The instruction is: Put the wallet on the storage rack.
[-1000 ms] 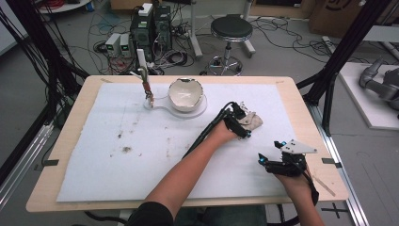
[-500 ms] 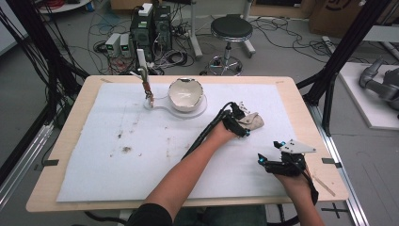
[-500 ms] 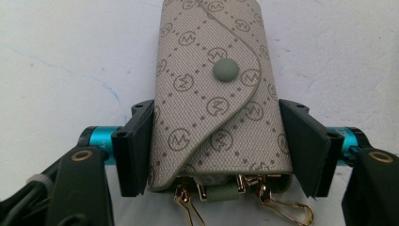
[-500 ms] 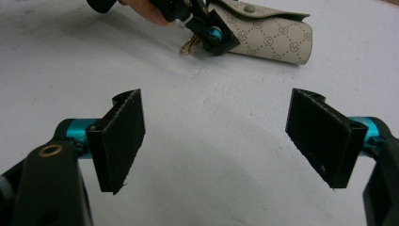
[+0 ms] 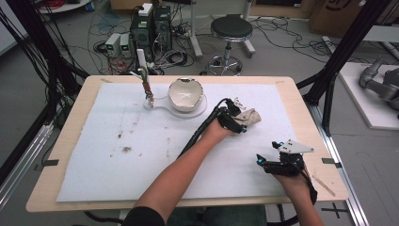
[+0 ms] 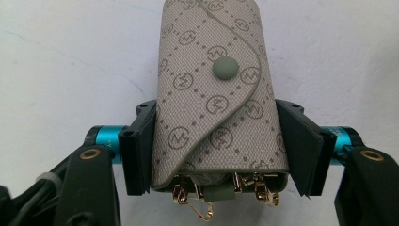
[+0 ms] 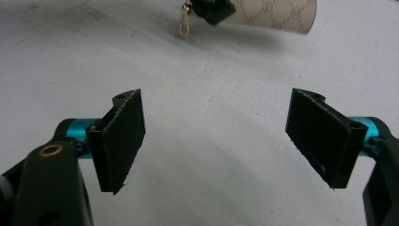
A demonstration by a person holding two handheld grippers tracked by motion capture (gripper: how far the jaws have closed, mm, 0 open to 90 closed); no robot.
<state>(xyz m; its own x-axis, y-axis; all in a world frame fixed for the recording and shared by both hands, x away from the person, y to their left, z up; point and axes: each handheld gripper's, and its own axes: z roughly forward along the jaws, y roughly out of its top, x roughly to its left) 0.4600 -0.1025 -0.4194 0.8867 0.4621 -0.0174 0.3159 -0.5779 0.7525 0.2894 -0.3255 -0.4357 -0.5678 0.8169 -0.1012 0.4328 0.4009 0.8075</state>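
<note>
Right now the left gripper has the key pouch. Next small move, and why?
Probably bring the right gripper toward the key pouch. The left gripper is clamped on the pouch's sides, flap snapped shut, gold clips hanging out. The right one is open over bare white mat, some way from the pouch.

Wooden table point(image 5: 301, 101), stained white sheet point(image 5: 117, 165) covering it — bowl point(image 5: 186, 94) on the sheet's far part
</note>
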